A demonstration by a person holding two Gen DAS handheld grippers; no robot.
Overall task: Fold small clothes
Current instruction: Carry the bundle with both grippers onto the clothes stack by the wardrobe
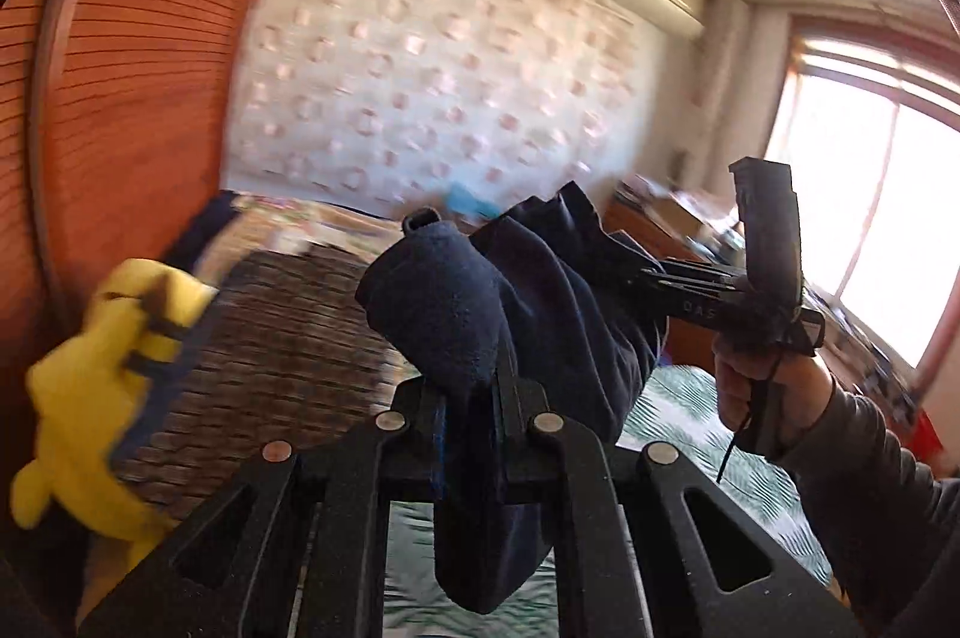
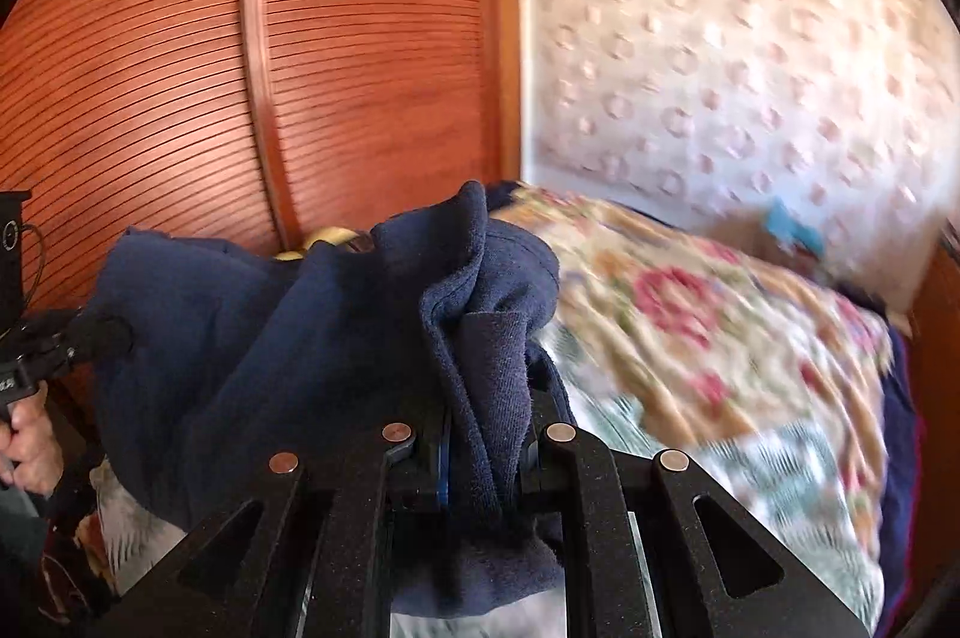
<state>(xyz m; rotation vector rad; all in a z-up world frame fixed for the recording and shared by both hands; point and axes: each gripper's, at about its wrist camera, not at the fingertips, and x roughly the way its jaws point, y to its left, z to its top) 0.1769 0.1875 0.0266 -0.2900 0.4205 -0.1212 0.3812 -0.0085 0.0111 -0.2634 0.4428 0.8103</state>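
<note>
— Navy fleece, that is what you are holding: the dark blue garment (image 1: 474, 314) is hanging in the air between your two tools, lifted off the bed (image 1: 678, 398).

— Which claw has which end?

— Your left gripper (image 1: 468, 392) is pinching one bunched edge with its jaws narrowed down onto the cloth, the fold bulging up over the fingertips and a tail drooping toward six o'clock. In the left wrist view your right hand (image 1: 756, 392) is showing at three o'clock, gripping its handle, and the cloth is stretching across to it.

— And the right side?

— Your right gripper (image 2: 480, 434) is likewise clamping a thick edge of the garment, jaws nearly together with cloth between them. From there the fabric is sagging away toward nine o'clock, where your left hand (image 2: 30, 446) is peeking in at the frame edge.

— How much room am I working with?

— A red-brown slatted wardrobe door (image 2: 180, 68) is standing close at ten o'clock in the right view. A floral quilt (image 2: 720, 338) is covering the bed from two to four o'clock. A yellow plush toy (image 1: 102, 380) is sitting at eight o'clock in the left view, beside a woven brown mat (image 1: 288, 338). Both views are blurring, so finer edges of the cloth are hard to tell.
</note>
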